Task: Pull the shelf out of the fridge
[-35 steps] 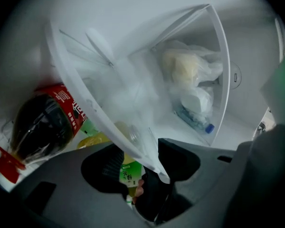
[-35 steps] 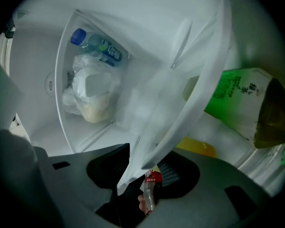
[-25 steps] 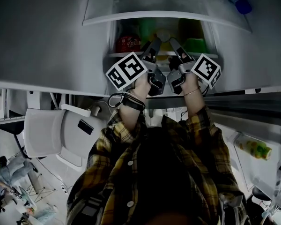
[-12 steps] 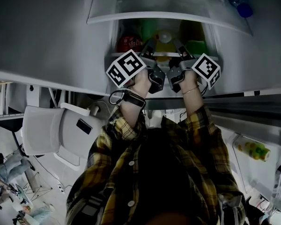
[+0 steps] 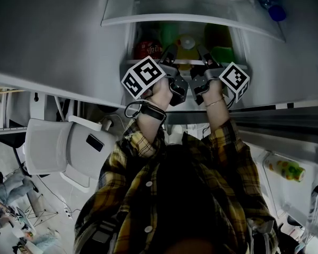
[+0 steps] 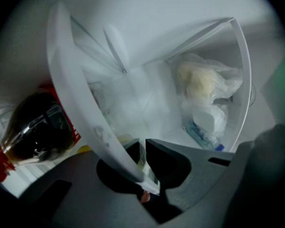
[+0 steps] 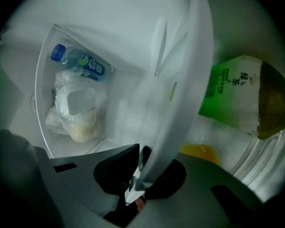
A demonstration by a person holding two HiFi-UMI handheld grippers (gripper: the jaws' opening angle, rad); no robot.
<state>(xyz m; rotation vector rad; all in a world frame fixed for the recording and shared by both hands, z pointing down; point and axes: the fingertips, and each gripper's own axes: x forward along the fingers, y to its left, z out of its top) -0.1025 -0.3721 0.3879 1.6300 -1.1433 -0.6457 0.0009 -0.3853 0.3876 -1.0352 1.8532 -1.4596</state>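
Note:
The fridge shelf (image 5: 186, 62) is a glass plate with a white front rim, just ahead of both hands in the head view. My left gripper (image 5: 169, 52) is at the rim's left part and my right gripper (image 5: 202, 53) at its right part. In the left gripper view the white rim (image 6: 80, 108) runs slantwise between the jaws of the left gripper (image 6: 141, 153), which are closing and touch it. In the right gripper view the rim (image 7: 180, 108) likewise sits between the closing jaws of the right gripper (image 7: 141, 164).
On the shelf stand a red can (image 5: 146, 49), a dark cola bottle (image 6: 35, 137) and a green tea bottle (image 7: 232, 96). A drawer below holds a plastic bag (image 6: 204, 84) and a blue-capped bottle (image 7: 80, 63). The open door rack holds a bottle (image 5: 286, 168). A white chair (image 5: 69, 150) stands at the left.
Both grippers' jaws have narrowed onto the shelf's front rim. The hands have edged slightly further into the fridge; the shelf looks unmoved.

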